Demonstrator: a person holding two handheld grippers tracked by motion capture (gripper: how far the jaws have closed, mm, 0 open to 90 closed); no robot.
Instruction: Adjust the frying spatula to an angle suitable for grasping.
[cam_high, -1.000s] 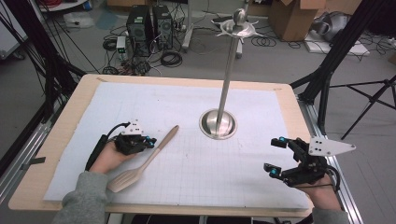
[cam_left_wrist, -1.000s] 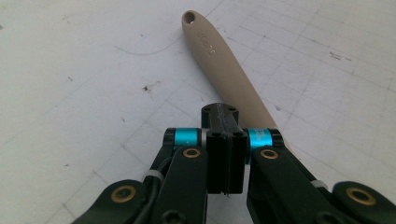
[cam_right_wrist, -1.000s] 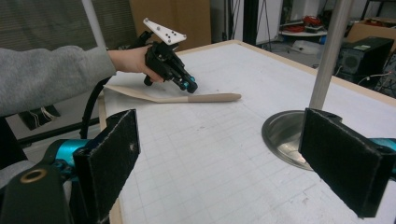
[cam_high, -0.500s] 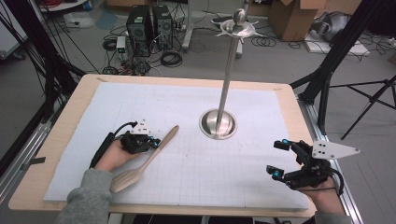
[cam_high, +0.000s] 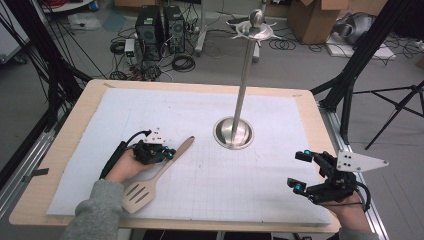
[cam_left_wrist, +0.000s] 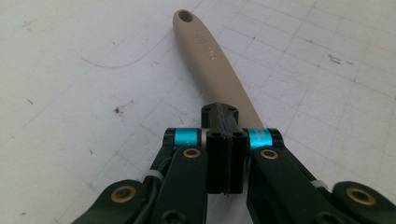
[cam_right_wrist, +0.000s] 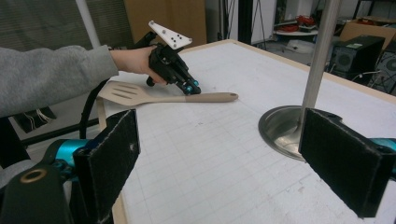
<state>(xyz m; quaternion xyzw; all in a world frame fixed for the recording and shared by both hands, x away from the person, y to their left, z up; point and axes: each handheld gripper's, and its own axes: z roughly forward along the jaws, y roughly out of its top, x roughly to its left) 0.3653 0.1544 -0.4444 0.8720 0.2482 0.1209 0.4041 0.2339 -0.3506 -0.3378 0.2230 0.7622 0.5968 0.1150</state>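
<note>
A beige slotted spatula (cam_high: 150, 179) lies flat on the white grid mat (cam_high: 210, 185), handle pointing toward the far right. My left gripper (cam_high: 168, 154) is shut, jaws pressed pad to pad, with its tips on or just over the middle of the spatula handle (cam_left_wrist: 219, 70). The handle runs beneath the tips, not between them. From the right gripper view the left gripper (cam_right_wrist: 190, 87) touches the spatula (cam_right_wrist: 177, 98) from above. My right gripper (cam_high: 299, 171) hovers open near the mat's front right corner, with nothing between its pads (cam_right_wrist: 116, 154).
A tall metal stand (cam_high: 243, 90) with a round base (cam_high: 233, 133) rises from the mat's middle right, with a hooked crown at its top. The base (cam_right_wrist: 280, 126) lies ahead of the right gripper. Beyond the table's far edge are computers, cables and boxes.
My left gripper has shifted right, up against the spatula handle. The spatula's head now lies flatter on the mat. The right gripper drifted slightly nearer the front edge.
</note>
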